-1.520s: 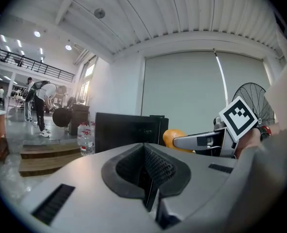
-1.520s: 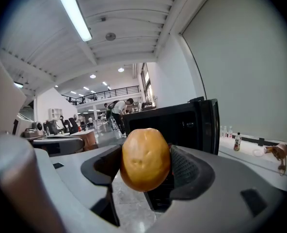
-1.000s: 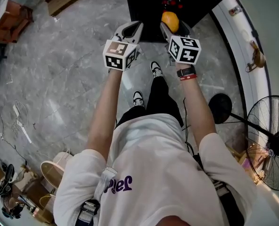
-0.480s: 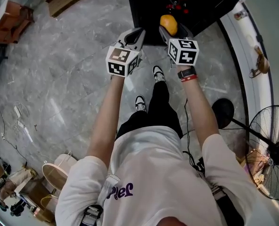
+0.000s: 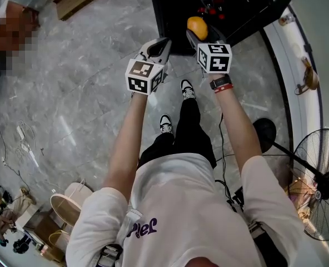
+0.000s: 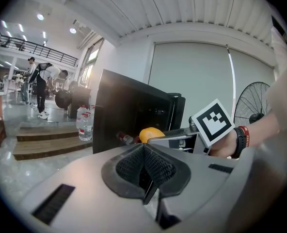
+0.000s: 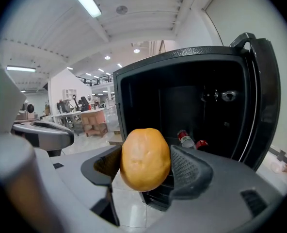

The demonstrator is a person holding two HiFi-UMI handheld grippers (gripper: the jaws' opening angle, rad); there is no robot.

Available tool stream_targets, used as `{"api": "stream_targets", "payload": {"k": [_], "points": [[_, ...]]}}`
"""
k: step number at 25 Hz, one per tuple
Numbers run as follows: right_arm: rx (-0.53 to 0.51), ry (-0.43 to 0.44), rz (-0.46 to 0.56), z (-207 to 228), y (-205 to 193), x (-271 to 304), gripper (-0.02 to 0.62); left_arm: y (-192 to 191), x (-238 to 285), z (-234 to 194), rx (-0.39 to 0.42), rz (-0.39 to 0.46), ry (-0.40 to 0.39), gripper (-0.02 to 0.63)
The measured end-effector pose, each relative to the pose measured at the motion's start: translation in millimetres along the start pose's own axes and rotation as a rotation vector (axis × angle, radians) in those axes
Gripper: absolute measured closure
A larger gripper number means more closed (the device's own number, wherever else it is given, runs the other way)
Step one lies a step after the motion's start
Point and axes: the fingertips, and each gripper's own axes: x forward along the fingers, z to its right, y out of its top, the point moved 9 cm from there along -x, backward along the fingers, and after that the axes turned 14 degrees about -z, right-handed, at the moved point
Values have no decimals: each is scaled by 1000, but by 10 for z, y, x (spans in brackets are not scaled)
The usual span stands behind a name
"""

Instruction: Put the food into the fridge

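My right gripper [image 7: 144, 165] is shut on an orange fruit [image 7: 145, 158], held just in front of the open black fridge [image 7: 182, 110]. In the head view the orange fruit [image 5: 197, 26] sits at the tip of the right gripper [image 5: 202, 31], at the fridge's [image 5: 175, 10] front edge. Red-capped bottles [image 7: 185, 140] lie inside on the fridge floor. My left gripper [image 5: 160, 46] hangs beside the right one, over the floor, with its pads [image 6: 158, 166] together and nothing between them.
The fridge door [image 7: 264, 96] stands swung open at the right. A standing fan [image 5: 320, 182] and a black round base [image 5: 263, 129] are on the right. A water bottle [image 6: 85, 125] stands on steps to the left of the fridge. People stand far off at the left.
Both grippers have moved a little forward toward the fridge with the person's step. The orange fruit stays held in the right gripper.
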Motion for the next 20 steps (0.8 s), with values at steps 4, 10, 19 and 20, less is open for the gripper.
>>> {"api": "stream_targets", "payload": {"k": [4,10,19,20], "points": [[-29,-1,-12,89,43,179,265,-1,100,-35,-12,1,2,589],[-38,4,-28,188,64,466,265,-16,234,-119,-25,1,3,589],[-4,25,-42,320,56,900,267,6,419,-307,-32,0,11,589],[2,28,-43,336,56,947,267,3,446,-321,-33,-1,12,589]]}}
